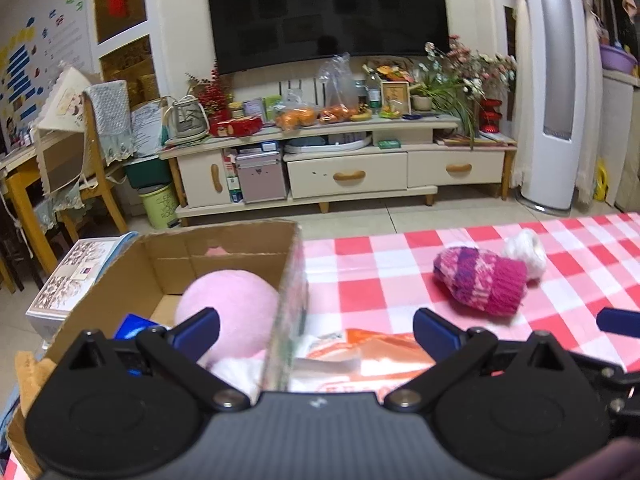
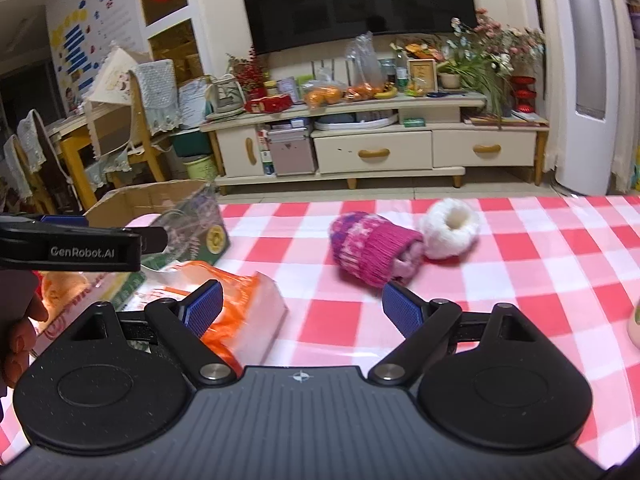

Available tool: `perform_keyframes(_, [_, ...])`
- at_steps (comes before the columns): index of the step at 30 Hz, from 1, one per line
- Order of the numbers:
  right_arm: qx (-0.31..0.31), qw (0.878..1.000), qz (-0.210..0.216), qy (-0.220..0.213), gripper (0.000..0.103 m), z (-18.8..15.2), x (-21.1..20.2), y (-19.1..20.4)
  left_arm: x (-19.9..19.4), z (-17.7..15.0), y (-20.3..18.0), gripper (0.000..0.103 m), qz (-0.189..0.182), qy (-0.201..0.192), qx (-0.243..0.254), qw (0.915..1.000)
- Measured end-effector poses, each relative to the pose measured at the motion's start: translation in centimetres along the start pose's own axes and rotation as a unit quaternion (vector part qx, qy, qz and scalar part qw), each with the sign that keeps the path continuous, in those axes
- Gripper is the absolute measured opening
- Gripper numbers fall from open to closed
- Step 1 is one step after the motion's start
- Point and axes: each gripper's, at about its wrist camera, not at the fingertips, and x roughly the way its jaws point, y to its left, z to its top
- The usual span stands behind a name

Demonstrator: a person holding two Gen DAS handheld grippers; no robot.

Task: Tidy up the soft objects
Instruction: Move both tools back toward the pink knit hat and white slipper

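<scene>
Pink round plush ball [image 1: 228, 312] already sits in the brown cardboard box [image 1: 224, 248], so that's clearly the collection bin. Left gripper [image 1: 316, 330] hangs over the box's edge, wide open, holding nothing. Right gripper [image 2: 302, 306] is spread open too, with the magenta knitted hat [image 2: 370, 250] just ahead, slightly right, touching the white fluffy yarn ring [image 2: 450, 228]. Probably next pick.

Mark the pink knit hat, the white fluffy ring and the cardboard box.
pink knit hat [image 2: 370, 250]: right wrist view, on its ribbed cuff.
white fluffy ring [image 2: 434, 240]: right wrist view, on its fuzzy rim.
cardboard box [image 1: 240, 240]: left wrist view, on its far inner wall.
</scene>
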Motion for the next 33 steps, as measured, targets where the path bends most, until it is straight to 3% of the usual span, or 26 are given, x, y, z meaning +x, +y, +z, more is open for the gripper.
perform_keyframes(19, [0.042,0.998,-0.053,-0.011,0.103,-1.8,-0.5,-1.7,-1.3,-2.1,-5.8,0.102,-0.021,0.008,0.068,0.9974])
perform_keyframes(28, [0.063,0.995,-0.075,-0.007,0.103,-2.1,0.1,-4.5,-1.7,-1.3,-9.2,0.102,-0.059,0.007,0.046,0.9972])
perform_keyframes(33, [0.071,0.994,-0.086,-0.013,0.103,-1.0,1.3,-6.3,0.9,0.4,-11.5,0.102,-0.086,0.020,0.009,0.9961])
